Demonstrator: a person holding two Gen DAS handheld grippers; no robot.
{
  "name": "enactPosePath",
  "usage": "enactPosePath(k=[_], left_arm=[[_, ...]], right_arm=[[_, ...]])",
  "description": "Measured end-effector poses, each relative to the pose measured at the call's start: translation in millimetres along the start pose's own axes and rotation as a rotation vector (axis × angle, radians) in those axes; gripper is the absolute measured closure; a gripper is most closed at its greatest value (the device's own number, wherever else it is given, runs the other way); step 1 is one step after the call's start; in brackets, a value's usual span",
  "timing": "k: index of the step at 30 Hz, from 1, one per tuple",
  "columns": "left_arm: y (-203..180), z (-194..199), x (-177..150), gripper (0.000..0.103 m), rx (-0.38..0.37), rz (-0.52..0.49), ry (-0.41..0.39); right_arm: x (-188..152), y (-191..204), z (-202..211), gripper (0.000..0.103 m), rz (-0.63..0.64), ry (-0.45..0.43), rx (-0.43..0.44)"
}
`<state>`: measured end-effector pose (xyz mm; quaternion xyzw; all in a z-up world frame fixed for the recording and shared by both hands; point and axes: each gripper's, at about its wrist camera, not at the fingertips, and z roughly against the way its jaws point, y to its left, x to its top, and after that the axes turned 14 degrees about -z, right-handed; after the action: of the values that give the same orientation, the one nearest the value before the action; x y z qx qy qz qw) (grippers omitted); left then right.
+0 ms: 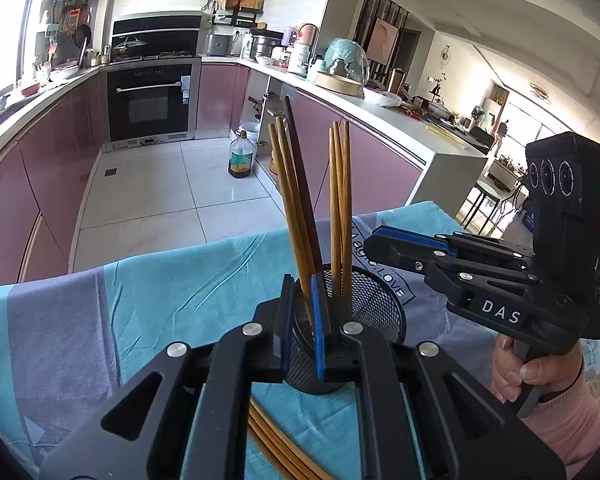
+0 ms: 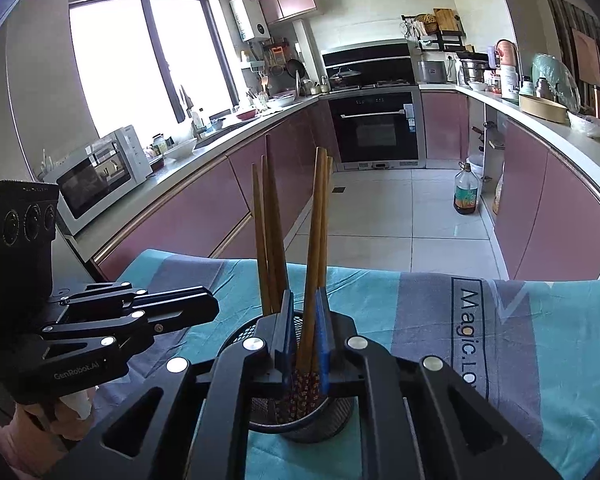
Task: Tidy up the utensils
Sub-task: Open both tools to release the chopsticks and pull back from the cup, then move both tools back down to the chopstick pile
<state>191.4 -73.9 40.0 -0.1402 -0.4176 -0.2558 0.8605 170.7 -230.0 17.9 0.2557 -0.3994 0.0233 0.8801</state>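
A black mesh holder (image 1: 380, 304) (image 2: 324, 420) stands on a teal and grey cloth (image 1: 180, 280) (image 2: 380, 300). Two bunches of wooden chopsticks lean upright in it: one bunch (image 1: 292, 184) (image 2: 270, 240) with a dark stick, the other bunch (image 1: 340, 192) (image 2: 318, 232) lighter. My left gripper (image 1: 302, 278) (image 2: 216, 304) hovers at the holder's rim, shut and empty. My right gripper (image 2: 304, 292) (image 1: 370, 240) points at the holder from the other side. Its jaws stand a narrow gap apart, and its tips stop just short of the sticks. Loose chopsticks (image 1: 272, 444) lie under my left gripper.
The cloth hangs over the table's far edge, with kitchen floor beyond it. An oil bottle (image 1: 241, 156) (image 2: 466, 192) stands on the floor by the pink cabinets. A hand in a pink sleeve (image 1: 532, 376) holds the right gripper's handle.
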Motion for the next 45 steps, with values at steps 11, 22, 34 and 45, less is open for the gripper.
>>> enactPosePath(k=[11,22,34,45], left_arm=[[-6,43,-17,0.063,0.116,-0.022,-0.093],[0,61,-81,0.047,0.171,0.02,-0.022],[-13,18,-151,0.046,0.136,0.061,0.163],[-25,1,-162,0.044,0.108,0.061,0.204]], right_arm=[[-14,14,35,0.075,0.035,-0.062,0.052],[-74,38,37,0.065,0.146,0.049,0.096],[-122,27,-9,0.065,0.069,0.237,0.056],[-132,21,-14,0.064,0.056,0.245,0.038]])
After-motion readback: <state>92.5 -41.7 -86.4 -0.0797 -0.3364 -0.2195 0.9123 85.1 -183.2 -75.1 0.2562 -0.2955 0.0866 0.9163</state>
